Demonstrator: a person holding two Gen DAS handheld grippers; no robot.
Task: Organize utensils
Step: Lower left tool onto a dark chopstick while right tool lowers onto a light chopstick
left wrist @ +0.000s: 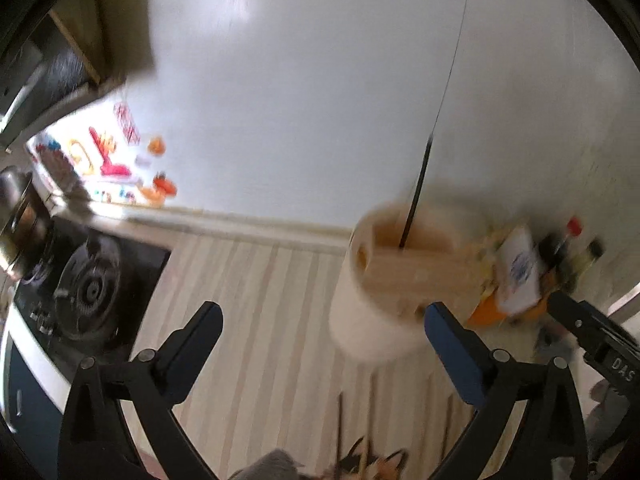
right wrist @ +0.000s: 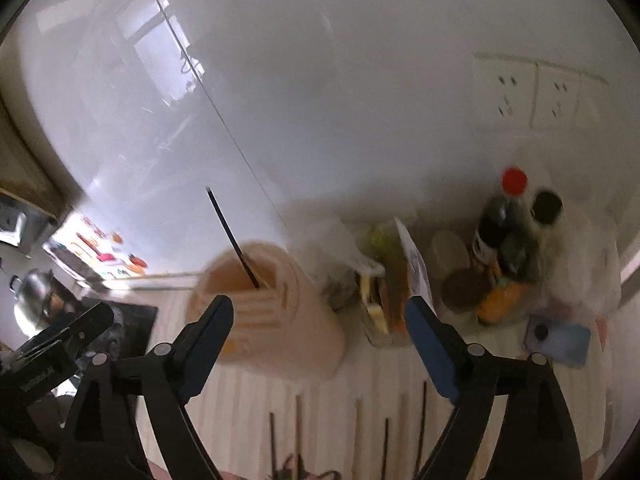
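A pale round utensil holder (left wrist: pixel 380 280) (right wrist: pixel 272 312) with a slotted wooden top stands on the striped counter near the wall. One dark chopstick (left wrist: pixel 416 196) (right wrist: pixel 232 232) stands upright in it. Several dark chopsticks (right wrist: pixel 298 432) lie loose on the counter in front of it, and one shows blurred in the left wrist view (left wrist: pixel 340 420). My left gripper (left wrist: pixel 324 312) is open and empty, just left of the holder. My right gripper (right wrist: pixel 320 304) is open and empty, its left finger in front of the holder. Each gripper shows at the edge of the other's view (left wrist: pixel 588 332) (right wrist: pixel 80 328).
A black gas stove (left wrist: pixel 92 288) with a steel pot (right wrist: pixel 32 292) is at the left. Right of the holder crowd sauce bottles (right wrist: pixel 504 220), jars, a paper package (left wrist: pixel 520 272) and a blue pad (right wrist: pixel 560 340). Wall sockets (right wrist: pixel 532 92) sit above them.
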